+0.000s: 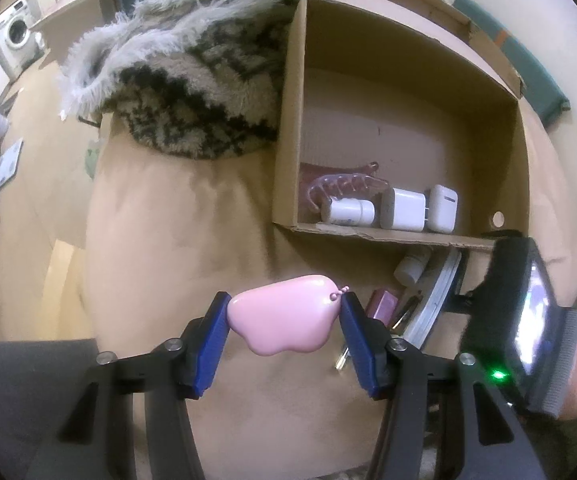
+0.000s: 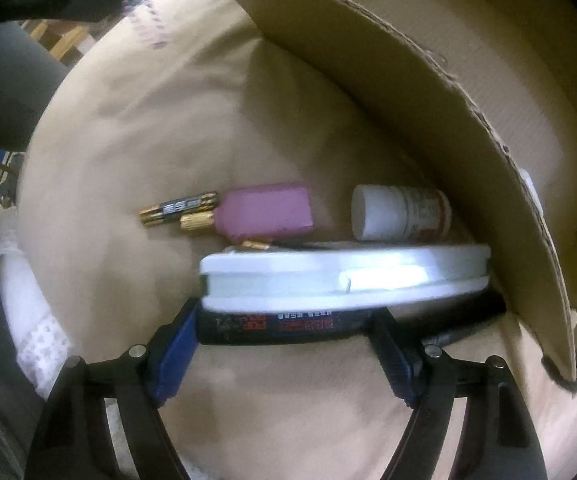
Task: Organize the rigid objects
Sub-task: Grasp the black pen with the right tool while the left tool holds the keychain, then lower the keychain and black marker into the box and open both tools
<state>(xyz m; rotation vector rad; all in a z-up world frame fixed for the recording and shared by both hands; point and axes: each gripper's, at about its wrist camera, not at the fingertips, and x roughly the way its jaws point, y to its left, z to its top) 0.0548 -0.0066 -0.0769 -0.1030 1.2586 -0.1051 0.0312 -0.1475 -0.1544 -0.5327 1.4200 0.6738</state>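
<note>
Left gripper [image 1: 285,322] points steeply down over the tan cushioned surface [image 1: 176,240], jaws about half open and clamped on a pink cloud-shaped case [image 1: 284,316], one blue pad pressing each end. The case's long axis runs straight across from pad to pad; its small bead chain sits at the right pad. Beyond the jaws and to their right lies an open cardboard box [image 1: 288,120] holding a translucent pink hair claw [image 1: 328,188], a small white bottle [image 1: 348,212] lying on its side, a white charger plug [image 1: 404,210] and a white earbud case [image 1: 442,208]. Right gripper [image 2: 284,340] points straight down, jaws wide and not pressing on anything; a black book spine [image 2: 272,326] lies crosswise between the fingertips, whether the pads touch it cannot be told. Just beyond it sits a white-edged book [image 2: 344,280], long axis parallel to the jaw gap, its right end hidden behind the box flap [image 2: 488,160]. Farther out: a pink bottle [image 2: 266,210] with gold cap pointing left, a battery [image 2: 178,208] beside the cap, and a white pill bottle [image 2: 400,214], cap to the left. Label text is too blurred to read. The right-wrist frame is motion-smeared.
</note>
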